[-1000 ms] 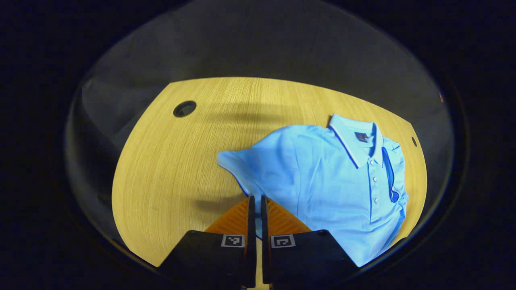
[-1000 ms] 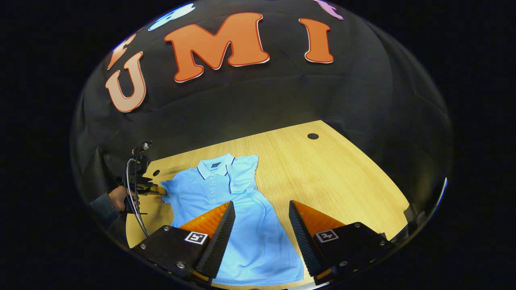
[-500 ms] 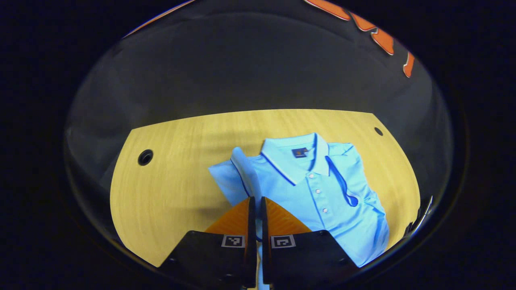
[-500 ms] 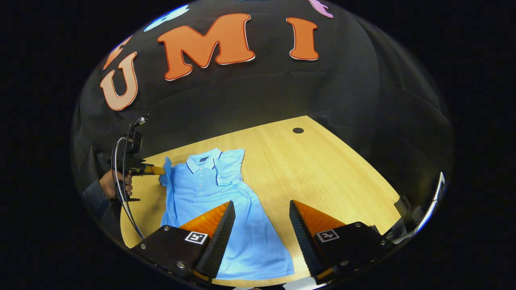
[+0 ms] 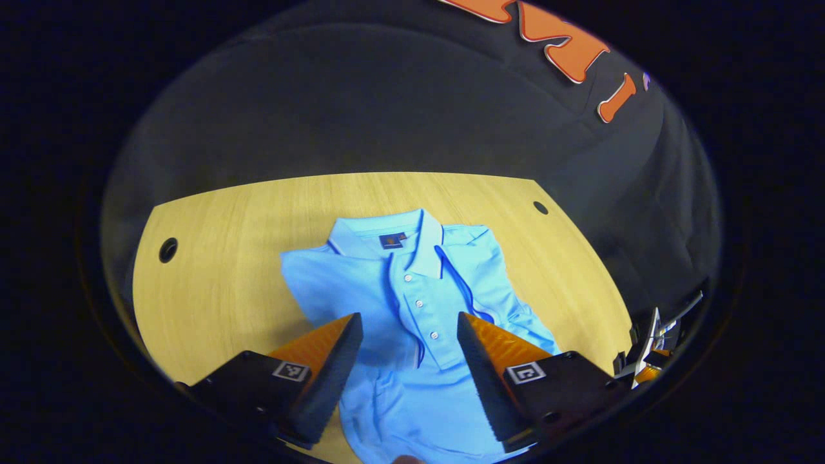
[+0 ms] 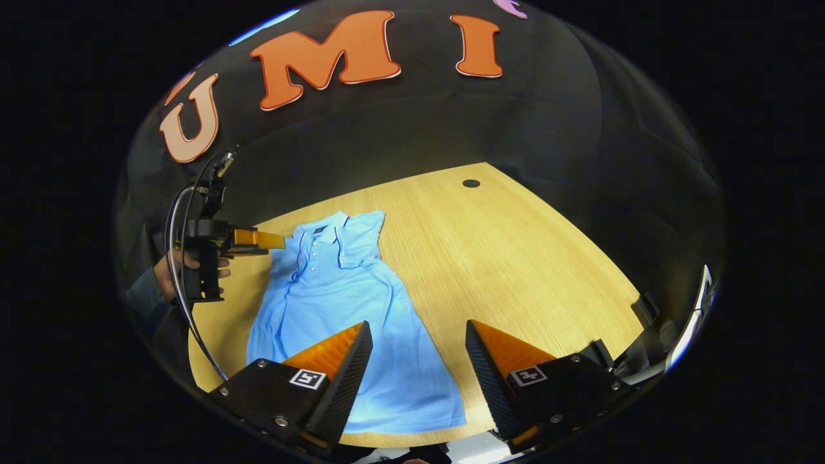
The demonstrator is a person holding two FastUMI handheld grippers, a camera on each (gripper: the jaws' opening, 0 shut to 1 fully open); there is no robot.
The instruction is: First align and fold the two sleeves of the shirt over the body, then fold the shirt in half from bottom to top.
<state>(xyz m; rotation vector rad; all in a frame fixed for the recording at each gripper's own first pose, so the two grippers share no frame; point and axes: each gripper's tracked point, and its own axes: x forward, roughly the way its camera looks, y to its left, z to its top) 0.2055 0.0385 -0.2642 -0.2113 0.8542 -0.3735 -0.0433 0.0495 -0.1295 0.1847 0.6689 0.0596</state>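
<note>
A light blue polo shirt (image 5: 412, 303) lies flat on the wooden table (image 5: 232, 258), collar toward the booth wall. Both short sleeves are folded in over the chest, one on each side of the button placket. My left gripper (image 5: 409, 328) hovers open just above the upper body of the shirt, nothing between its fingers. In the right gripper view the shirt (image 6: 341, 303) stretches from the collar to a hem near the table's front edge. My right gripper (image 6: 419, 335) stands open above the hem's right corner. The left gripper (image 6: 261, 240) appears there beside the collar, held by a hand (image 6: 169, 267).
The table has round cable holes at the far left (image 5: 168, 249) and far right (image 5: 540, 207). The black booth wall (image 6: 399, 129) rises behind the table. Bare wood (image 6: 515, 258) spreads to the right of the shirt.
My left gripper, shut on the left sleeve a second ago, carried it over the shirt's body, opened and let it go. The right gripper stayed open and barely shifted.
</note>
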